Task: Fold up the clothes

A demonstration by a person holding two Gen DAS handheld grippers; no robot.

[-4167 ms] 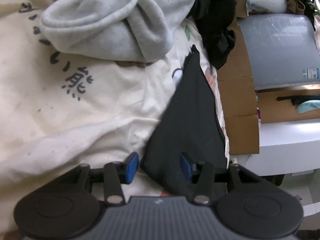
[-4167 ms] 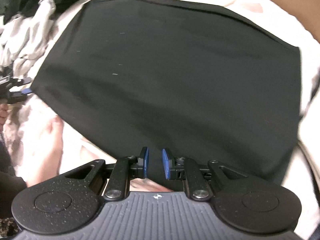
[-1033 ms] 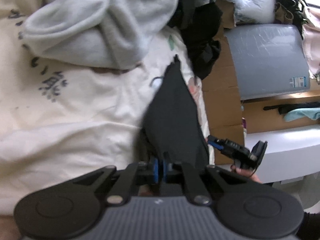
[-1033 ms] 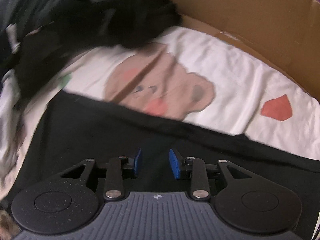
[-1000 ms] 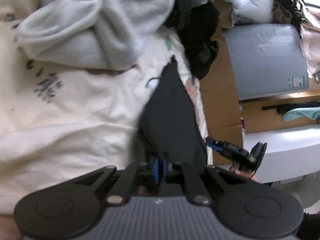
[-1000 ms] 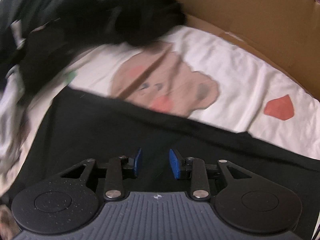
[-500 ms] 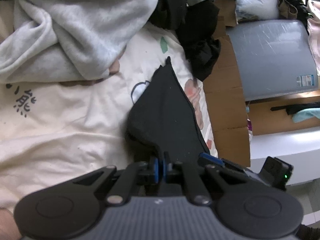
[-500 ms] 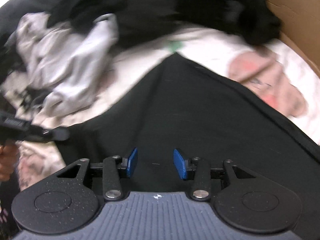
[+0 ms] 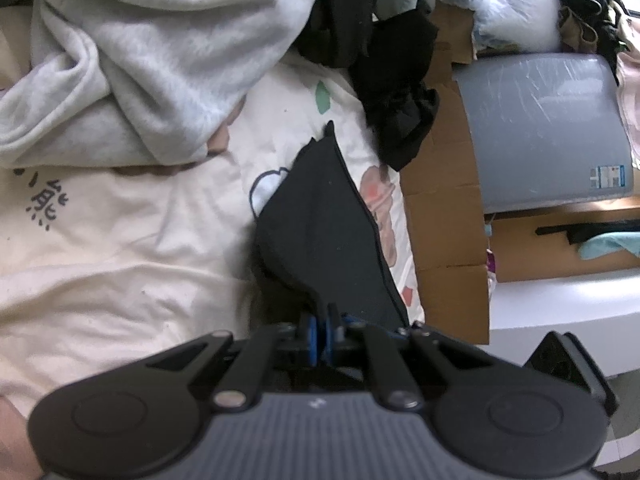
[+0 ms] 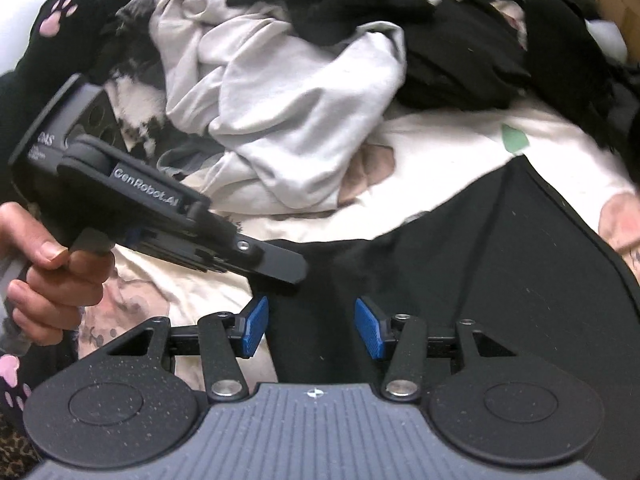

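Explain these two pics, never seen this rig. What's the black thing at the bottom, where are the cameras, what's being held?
No robot arm here: a person holds a two-finger gripper in each hand, and each gripper carries a fisheye camera looking forward along its fingers. The black shape at the bottom of each picture is that gripper's own body.

Left wrist view: the left gripper is shut on a corner of a black garment, which lies on a cream bedsheet with cartoon prints. A grey sweatshirt is bunched beyond it, and cardboard stands along the bed's edge.

Right wrist view: the right gripper is open, its blue pads apart over the same black garment, gripping nothing. On the left you see the person's hand holding the other gripper, with a pile of unfolded clothes behind.

The job is folding clothes.
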